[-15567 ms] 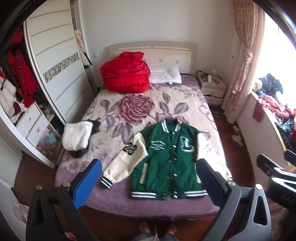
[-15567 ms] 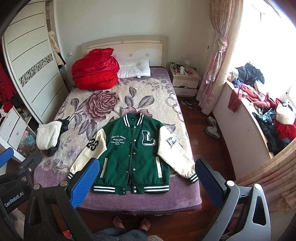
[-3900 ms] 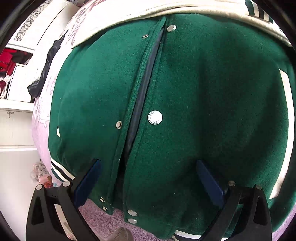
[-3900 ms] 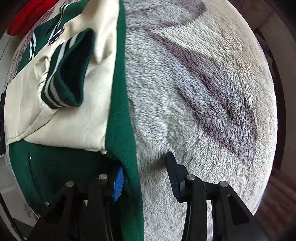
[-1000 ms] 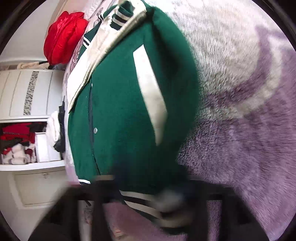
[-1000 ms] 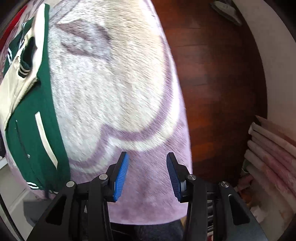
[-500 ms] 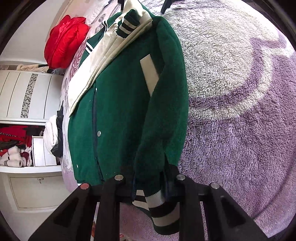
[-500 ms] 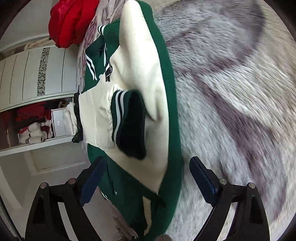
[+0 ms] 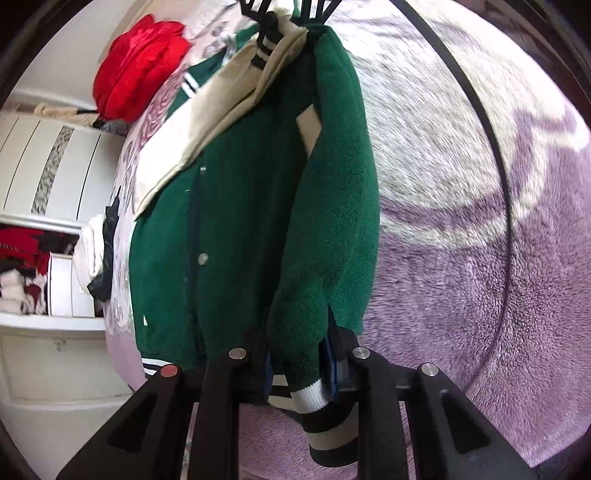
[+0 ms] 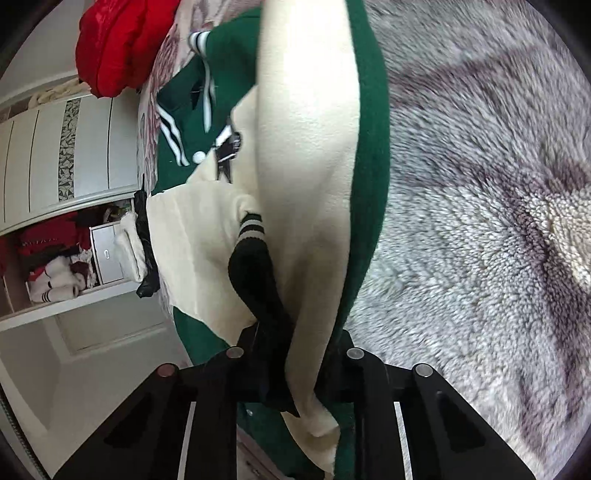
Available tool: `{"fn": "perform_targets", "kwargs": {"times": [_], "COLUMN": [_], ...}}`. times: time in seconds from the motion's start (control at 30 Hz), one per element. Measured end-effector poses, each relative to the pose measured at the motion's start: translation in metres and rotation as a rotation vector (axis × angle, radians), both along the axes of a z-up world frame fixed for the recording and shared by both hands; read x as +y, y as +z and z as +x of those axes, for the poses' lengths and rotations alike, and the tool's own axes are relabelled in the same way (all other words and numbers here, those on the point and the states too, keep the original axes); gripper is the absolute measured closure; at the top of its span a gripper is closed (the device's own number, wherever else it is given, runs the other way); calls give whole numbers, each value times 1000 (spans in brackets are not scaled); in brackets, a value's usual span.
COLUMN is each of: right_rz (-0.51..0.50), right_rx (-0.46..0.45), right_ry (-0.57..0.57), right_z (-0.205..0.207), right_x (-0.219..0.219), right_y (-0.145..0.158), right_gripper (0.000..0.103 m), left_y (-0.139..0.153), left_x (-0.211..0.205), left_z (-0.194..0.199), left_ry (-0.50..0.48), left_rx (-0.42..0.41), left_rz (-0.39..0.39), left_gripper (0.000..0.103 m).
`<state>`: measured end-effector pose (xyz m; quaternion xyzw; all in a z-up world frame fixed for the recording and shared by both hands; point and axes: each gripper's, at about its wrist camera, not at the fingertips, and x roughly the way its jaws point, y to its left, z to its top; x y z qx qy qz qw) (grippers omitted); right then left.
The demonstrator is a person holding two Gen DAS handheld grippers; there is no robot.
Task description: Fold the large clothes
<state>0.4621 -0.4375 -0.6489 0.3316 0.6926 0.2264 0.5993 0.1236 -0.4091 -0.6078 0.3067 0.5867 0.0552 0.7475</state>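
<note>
The green varsity jacket (image 9: 236, 229) with cream sleeves lies on the bed, both sleeves folded across its front. My left gripper (image 9: 299, 369) is shut on the hem corner, and the striped ribbing hangs between the pads. The jacket's right edge rises in a fold from there up to my right gripper (image 9: 288, 14) at the top of the left wrist view. In the right wrist view, the jaws of my right gripper (image 10: 295, 354) are closing on the cream sleeve and green edge of the jacket (image 10: 306, 147), with the dark cuff (image 10: 255, 266) bunched just above them.
A fluffy purple and grey flowered blanket (image 9: 461, 221) covers the bed to the right of the jacket. A red quilt (image 9: 140, 62) sits at the head. A white and dark clothes pile (image 9: 96, 258) lies at the bed's left edge, beside the wardrobe (image 9: 44, 166).
My right gripper swung from the bed's edge to the jacket's upper right edge, opened wide, then closed on the sleeve fabric. My left gripper raised the hem corner slightly.
</note>
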Motion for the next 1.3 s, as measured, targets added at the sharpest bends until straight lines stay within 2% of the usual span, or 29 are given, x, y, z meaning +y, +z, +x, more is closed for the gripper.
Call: {"fn": "perform_targets", "kwargs": {"times": [0.1, 0.27, 0.4, 0.5, 0.6, 0.77, 0.93, 0.97, 1.0, 1.03, 1.07, 1.1, 1.17, 1.27, 1.3], "right_rz": [-19, -123, -201, -260, -333, -443, -553, -574, -570, -540, -506, -440, -368, -286, -267], "right_rx": [-30, -56, -72, -72, -88, -84, -57, -41, -20, 5, 22, 39, 54, 59, 60], "right_ry": [13, 85, 120, 143, 199, 279, 317, 317, 315, 299, 277, 250, 247, 248, 250], "right_z": [4, 23, 39, 48, 58, 68, 67, 68, 70, 72, 74, 75, 72, 48, 34], "right_x": [19, 81, 153, 221, 307, 429, 492, 500, 504, 504, 501, 497, 492, 470, 457], "right_y": [51, 134, 180, 195, 188, 137, 85, 76, 70, 66, 64, 67, 75, 96, 104], "right_gripper": [88, 88, 88, 88, 88, 88, 88, 82, 68, 62, 50, 42, 40, 40, 40], "left_y": [24, 80, 111, 113, 96, 51, 3, -6, -8, -10, -10, -9, -11, -12, -12], "left_x": [22, 93, 174, 234, 290, 370, 425, 435, 442, 455, 470, 480, 505, 540, 552], "left_z": [0, 4, 10, 17, 24, 31, 31, 30, 30, 27, 20, 16, -3, -27, -34], "left_ry": [40, 137, 234, 294, 333, 397, 468, 478, 493, 524, 564, 591, 656, 760, 806], "left_rx": [-34, -107, -158, -183, -185, -146, -81, -54, -42, -27, -16, -8, 30, 80, 89], "left_rz": [-52, -150, -206, -203, -186, -209, -321, -363, -392, -443, -500, -540, -652, -827, -916], "left_gripper": [85, 85, 85, 85, 84, 83, 79, 76, 74, 70, 65, 61, 46, 46, 47]}}
